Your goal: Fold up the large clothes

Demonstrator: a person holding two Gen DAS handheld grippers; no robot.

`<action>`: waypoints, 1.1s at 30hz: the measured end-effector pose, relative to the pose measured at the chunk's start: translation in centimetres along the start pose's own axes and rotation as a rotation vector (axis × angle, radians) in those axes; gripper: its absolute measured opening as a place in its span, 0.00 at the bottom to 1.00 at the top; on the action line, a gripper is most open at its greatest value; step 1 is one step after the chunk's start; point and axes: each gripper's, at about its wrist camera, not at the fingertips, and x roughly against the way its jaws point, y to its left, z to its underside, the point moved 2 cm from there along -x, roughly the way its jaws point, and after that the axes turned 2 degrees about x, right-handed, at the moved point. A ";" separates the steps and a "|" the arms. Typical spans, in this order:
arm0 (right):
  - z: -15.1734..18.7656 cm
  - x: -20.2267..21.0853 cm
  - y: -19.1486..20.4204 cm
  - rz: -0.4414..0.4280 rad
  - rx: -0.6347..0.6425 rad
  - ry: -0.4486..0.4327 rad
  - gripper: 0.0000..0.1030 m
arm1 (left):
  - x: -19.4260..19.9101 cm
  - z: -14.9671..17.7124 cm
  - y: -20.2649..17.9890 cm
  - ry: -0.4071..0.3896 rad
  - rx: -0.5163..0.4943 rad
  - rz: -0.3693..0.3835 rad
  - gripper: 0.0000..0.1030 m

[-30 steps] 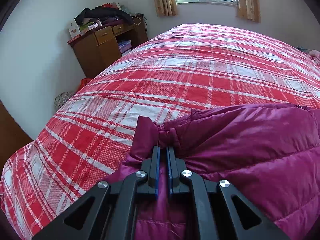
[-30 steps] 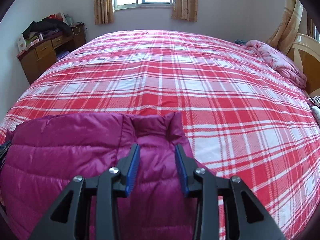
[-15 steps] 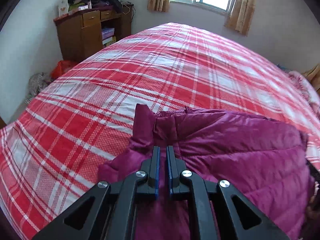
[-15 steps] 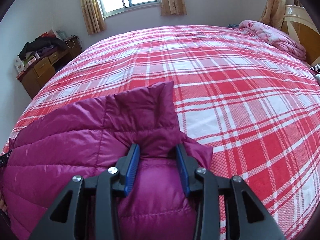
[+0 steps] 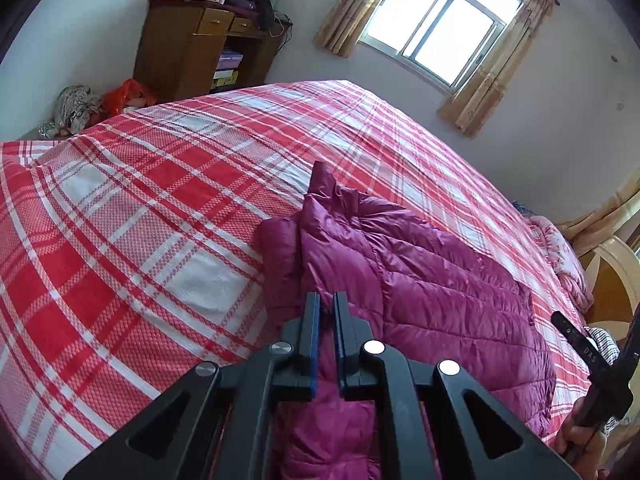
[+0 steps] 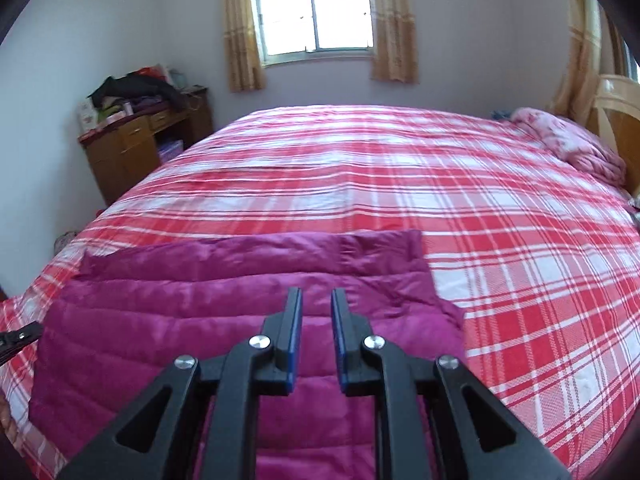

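A magenta quilted down jacket (image 6: 220, 300) lies flat across the near side of the red plaid bed (image 6: 400, 180). My right gripper (image 6: 316, 292) hovers over its near right part. Its jaws are closing with nothing between them. In the left wrist view the jacket (image 5: 440, 292) runs off to the right, with one corner sticking up at its far end. My left gripper (image 5: 325, 296) is shut above the jacket's left end, and I see no fabric bunched at its tips. Each gripper also shows at the edge of the other view: the right gripper (image 5: 580, 344) and the left gripper (image 6: 20, 336).
A wooden cabinet (image 6: 128, 152) piled with clothes stands against the left wall, with bags (image 5: 80, 104) on the floor beside it. A pink blanket (image 6: 568, 140) lies by the headboard (image 6: 616, 120) at the right. A window is on the far wall. A hand (image 5: 576, 436) holds the right gripper.
The right gripper let go of the jacket corner, pulled back and up, and its jaws narrowed. The left gripper swung and rolled, drawing back from the raised corner. The jacket now lies flat.
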 end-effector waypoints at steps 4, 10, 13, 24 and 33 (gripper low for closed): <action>1.6 -1.6 5.9 -0.107 0.031 0.075 0.17 | 0.0 0.5 -2.9 -0.016 -0.109 0.023 0.06; 4.5 -5.2 8.5 -0.119 0.032 0.141 0.17 | -3.4 0.7 -1.0 0.089 -0.002 0.063 0.06; 5.3 -5.7 8.8 -0.110 0.055 0.138 0.17 | -4.0 1.3 -0.9 0.094 0.007 0.077 0.06; 5.5 -5.6 8.6 -0.118 0.043 0.131 0.17 | -4.5 2.3 2.4 0.152 0.325 0.236 0.06; 5.4 -5.5 8.1 -0.140 0.025 0.126 0.17 | -2.0 2.7 1.9 0.086 0.182 0.133 0.06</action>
